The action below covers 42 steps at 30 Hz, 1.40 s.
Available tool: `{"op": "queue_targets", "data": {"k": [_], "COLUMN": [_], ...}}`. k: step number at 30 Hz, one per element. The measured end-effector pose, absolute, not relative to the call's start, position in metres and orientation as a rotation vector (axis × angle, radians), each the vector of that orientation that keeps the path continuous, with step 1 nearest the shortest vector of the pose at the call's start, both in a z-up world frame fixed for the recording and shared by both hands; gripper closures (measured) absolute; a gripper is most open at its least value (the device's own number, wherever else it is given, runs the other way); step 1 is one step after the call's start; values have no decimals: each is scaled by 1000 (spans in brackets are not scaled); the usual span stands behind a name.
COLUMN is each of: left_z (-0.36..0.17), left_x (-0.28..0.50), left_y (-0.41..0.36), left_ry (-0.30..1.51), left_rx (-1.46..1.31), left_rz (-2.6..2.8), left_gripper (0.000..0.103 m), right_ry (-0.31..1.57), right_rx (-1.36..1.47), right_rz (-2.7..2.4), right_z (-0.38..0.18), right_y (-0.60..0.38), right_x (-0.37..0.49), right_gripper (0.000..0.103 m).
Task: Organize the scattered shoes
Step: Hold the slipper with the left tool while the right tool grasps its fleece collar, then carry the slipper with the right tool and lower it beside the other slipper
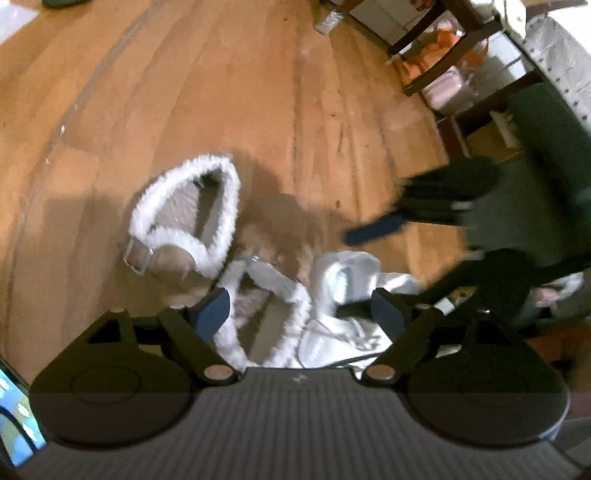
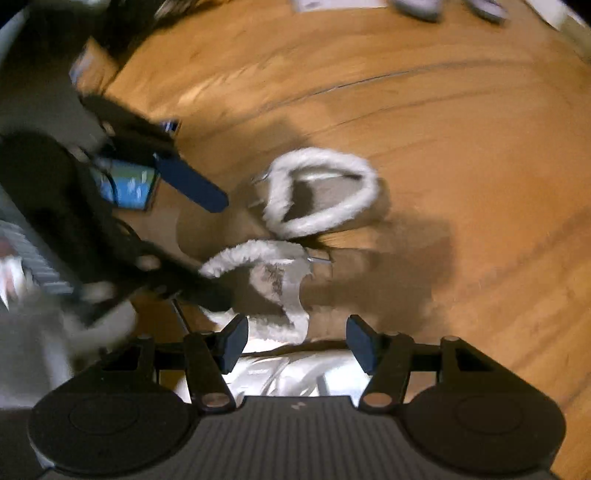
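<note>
Two tan slippers with white fur trim lie side by side on the wood floor. In the left wrist view one slipper (image 1: 184,218) lies ahead and the other slipper (image 1: 266,310) sits between my open left gripper (image 1: 301,314). A white sneaker (image 1: 347,295) lies just right of it. The right gripper (image 1: 424,218) shows blurred at the right, jaws apart. In the right wrist view the far slipper (image 2: 321,192) and the near slipper (image 2: 269,280) lie ahead of my open right gripper (image 2: 297,343), with the white sneaker (image 2: 291,376) under it. The left gripper (image 2: 184,236) shows at left, open over the near slipper.
Dark wooden chair legs (image 1: 436,48) and bags stand at the upper right in the left wrist view. A dark green fabric mass (image 1: 546,177) is at the right. More shoes (image 2: 443,5) lie at the far top edge in the right wrist view. A phone screen (image 2: 125,184) shows on the left gripper.
</note>
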State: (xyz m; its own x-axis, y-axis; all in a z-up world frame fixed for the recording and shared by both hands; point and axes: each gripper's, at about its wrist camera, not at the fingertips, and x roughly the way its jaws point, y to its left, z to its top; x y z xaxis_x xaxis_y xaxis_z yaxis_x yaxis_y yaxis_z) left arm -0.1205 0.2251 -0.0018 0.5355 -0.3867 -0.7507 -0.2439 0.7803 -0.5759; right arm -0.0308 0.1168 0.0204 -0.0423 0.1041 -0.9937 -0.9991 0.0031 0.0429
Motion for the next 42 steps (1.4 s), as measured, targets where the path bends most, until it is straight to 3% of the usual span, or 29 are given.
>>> {"op": "queue_targets", "data": {"k": [7,13,17,19,21,24,35,38,42], "left_z": [-18,-16,-11,-13,-15,-15,23,24,20], "left_x": [-138,-144,-139,-138,-138,-141,-153,-153,-152], "left_y": [245,252,252,255,259,267,270,269,268], "left_ry": [1033,968,950,953,957,946,802,808,841], "left_rx": [-765,-711,-646,-642,-653,-683,-669,-659,-658], "left_rz": [-9,91,117,131,140,152,158,159,151], "left_gripper": [16,16,17,17,17,17,17,17,17], "right_ry": [1143,997,954,938,925,933,1306,1427,1638], "right_rx": [-1145,-1370,-1366,-1345,-1297,-1159,-320,-67,287], "right_rz": [1294,1236,1163,1118,1071,1001,745,659,517], "right_z": [-1,-30,-47,-53,-49,-27,58,61,25], "right_y": [126,133,136,134,132,127,53,31,5], "right_x": [-40,-56,-57,-54,-50,-35,73,92,108], "right_gripper": [43,43,45,59,81,87,88,88,88]}}
